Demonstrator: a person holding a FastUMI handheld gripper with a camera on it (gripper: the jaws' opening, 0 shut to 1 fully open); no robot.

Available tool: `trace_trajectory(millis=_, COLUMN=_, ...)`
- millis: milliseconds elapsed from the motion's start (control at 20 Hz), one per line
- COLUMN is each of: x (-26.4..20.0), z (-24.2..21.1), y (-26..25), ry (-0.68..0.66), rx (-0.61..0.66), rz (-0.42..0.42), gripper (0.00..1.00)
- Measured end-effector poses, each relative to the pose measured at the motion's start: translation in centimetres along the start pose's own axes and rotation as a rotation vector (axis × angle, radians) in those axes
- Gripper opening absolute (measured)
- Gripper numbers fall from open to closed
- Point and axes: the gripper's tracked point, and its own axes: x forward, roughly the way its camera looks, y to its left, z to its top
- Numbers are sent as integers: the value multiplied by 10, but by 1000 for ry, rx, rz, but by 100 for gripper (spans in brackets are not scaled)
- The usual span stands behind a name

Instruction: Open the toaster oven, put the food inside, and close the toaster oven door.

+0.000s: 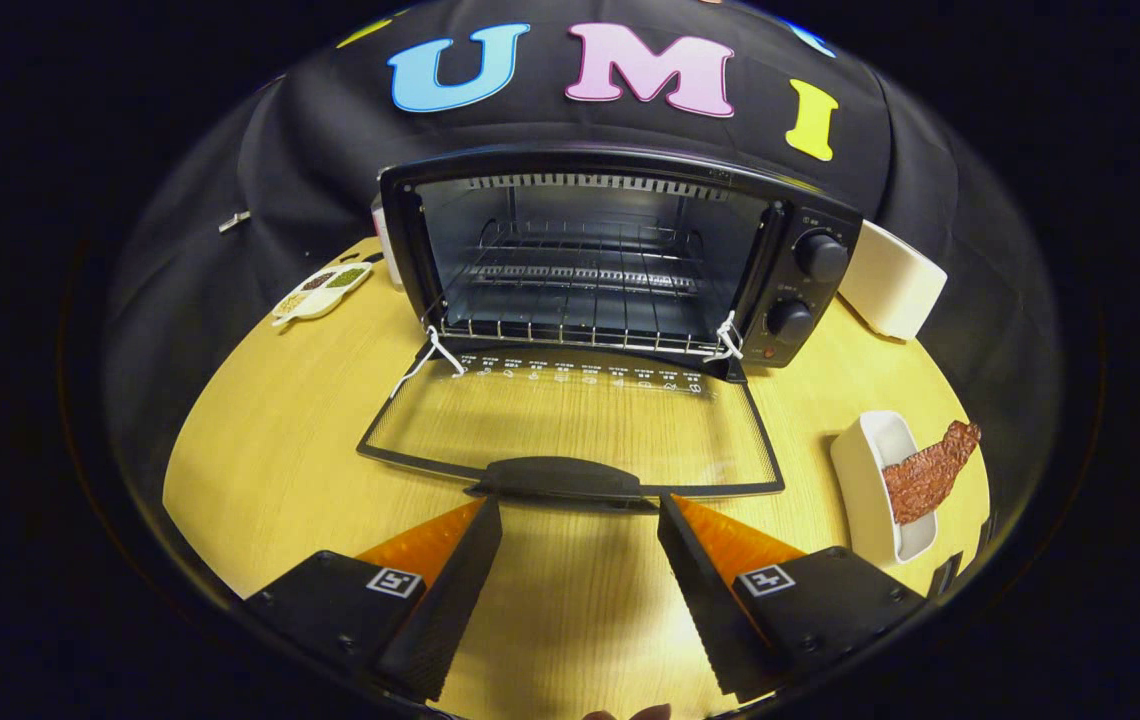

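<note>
Spreading wide apart, the fingers of the gripper [580, 515] hover over the wooden worktop [270, 470] and grip nothing; bare wood shows between them. Just ahead of their tips lies the dark handle [560, 478] of the toaster oven door [580, 425], which is swung fully down and rests flat on the worktop, its glass pane showing the wood beneath. White string [435, 352] is tied at both door hinges.

To the right of the door, near the right finger, a white oblong dish [865, 480] holds the food [930, 470], a reddish-brown ridged strip that leans over the dish's far rim.

Beyond the door stands the toaster oven [600, 250], its cavity open with a wire rack [580, 325] inside. Two round knobs [820, 257] sit on the panel at the oven's right side. A white box-like object [892, 280] stands just right of the oven. Left of the oven, a small white divided tray [322, 290] carries little heaps of seasonings. A pale upright object [387, 240], mostly hidden, stands against the oven's left side.
</note>
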Motion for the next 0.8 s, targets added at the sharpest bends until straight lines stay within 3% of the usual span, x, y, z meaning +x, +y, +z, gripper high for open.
trace_trajectory(millis=450, x=-51, z=64, y=1, ry=-187, rx=28, rz=107, gripper=98)
trace_trajectory(millis=800, x=-109, z=108, y=-47, ry=-312, rx=48, rz=144, gripper=98)
